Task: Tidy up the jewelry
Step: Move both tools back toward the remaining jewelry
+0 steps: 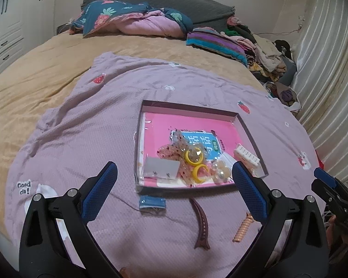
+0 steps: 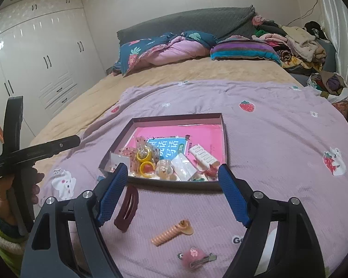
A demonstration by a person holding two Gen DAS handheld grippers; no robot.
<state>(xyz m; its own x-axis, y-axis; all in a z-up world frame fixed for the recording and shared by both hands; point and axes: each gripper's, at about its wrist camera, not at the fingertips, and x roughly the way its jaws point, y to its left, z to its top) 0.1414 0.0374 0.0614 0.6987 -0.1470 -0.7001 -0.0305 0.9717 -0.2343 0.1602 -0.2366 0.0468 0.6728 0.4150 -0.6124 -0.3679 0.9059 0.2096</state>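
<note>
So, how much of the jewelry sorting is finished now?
Done: yellow plastic rings and a white comb clip lie in the shallow pink-lined box.
In hand: nothing; left tongs and right tongs are open.
Left: dark red hair clip, orange spiral clip, blue packet, pink fuzzy clip.

Ahead of my fingers the bed [image 1: 46,74] carries a lilac blanket [image 1: 85,120], on which lie the shallow box [image 1: 249,127] just beyond my fingertips, a blue packet [image 1: 152,203], a maroon hair clip [image 1: 200,224], an orange spiral clip [image 1: 242,229] and a pink fuzzy clip [image 2: 193,257] nearer me.
</note>
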